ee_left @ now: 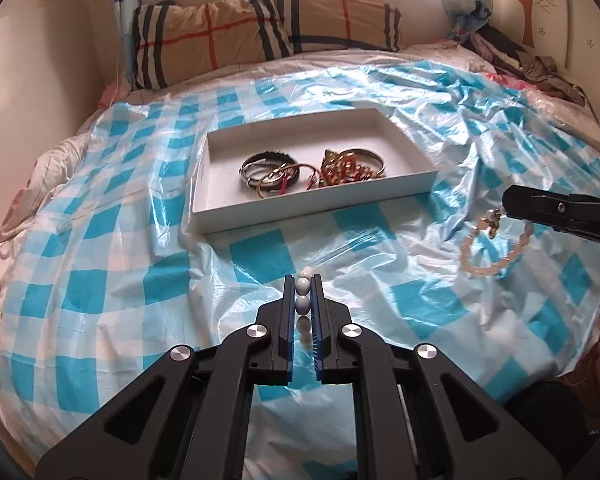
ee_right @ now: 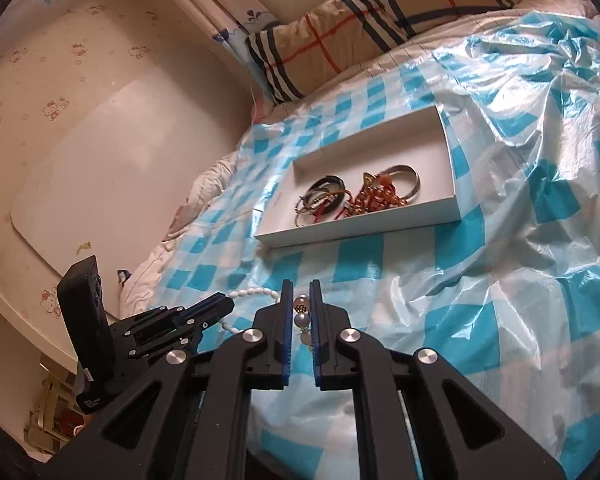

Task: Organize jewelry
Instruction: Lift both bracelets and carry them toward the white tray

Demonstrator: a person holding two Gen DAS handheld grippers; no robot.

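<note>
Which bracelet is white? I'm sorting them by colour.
The white bead bracelet pinched in the left claw. The one in the right claw has pinkish beads with a gold charm; those in the box are dark, gold and red.

bracelets [ee_left: 312,174] in tray [ee_left: 204,208] on bed sheet [ee_left: 100,280], pillows [ee_left: 260,28] behind

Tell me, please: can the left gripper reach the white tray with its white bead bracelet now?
Probably yes: the left gripper, shut on the white bead bracelet, faces the white tray with only bare checked plastic sheet between.
</note>
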